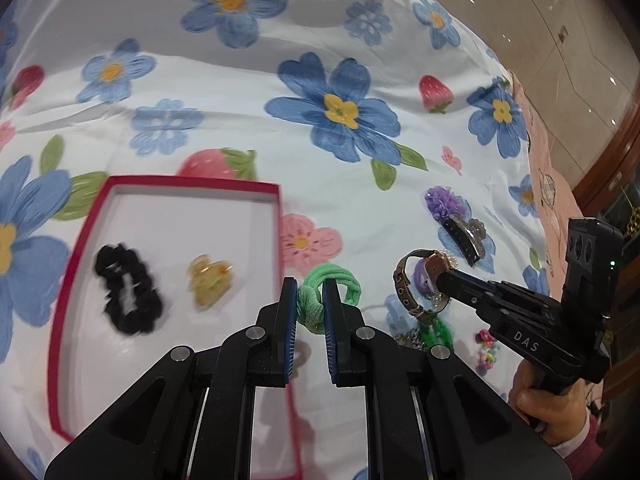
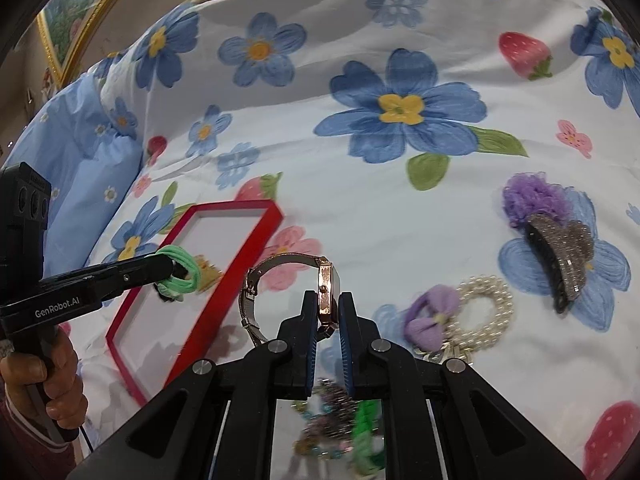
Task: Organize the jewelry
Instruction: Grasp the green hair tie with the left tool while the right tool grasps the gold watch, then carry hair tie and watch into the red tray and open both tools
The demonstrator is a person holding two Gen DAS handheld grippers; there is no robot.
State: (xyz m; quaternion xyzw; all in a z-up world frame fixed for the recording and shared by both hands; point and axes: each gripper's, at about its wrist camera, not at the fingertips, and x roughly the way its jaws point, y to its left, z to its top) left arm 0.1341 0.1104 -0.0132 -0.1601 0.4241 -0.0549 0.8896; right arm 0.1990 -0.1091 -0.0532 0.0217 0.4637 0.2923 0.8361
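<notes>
Floral bedspread (image 1: 240, 128) carried a red tray (image 1: 192, 188). Left gripper (image 1: 311, 292) was closed on green hair tie (image 1: 332, 288), just right of the tray rim; right gripper (image 2: 329, 304) pinched watch (image 2: 326, 292) by its case, w/ both lifted. Transfer step; next likely: carry over tray, release inside.

Left gripper (image 1: 311, 300): matte black linkage arms, round silver pivot pins, blue ribbed pads (image 1: 291, 344); white "GenRobot.AI" lettering on side. Right gripper (image 2: 327, 308): same black build, silver pins, blue pads (image 2: 312, 360); white "DAS" marking, small green LED on camera block. Bare-skinned hands, maroon sleeves with white-striped cuffs.
</notes>
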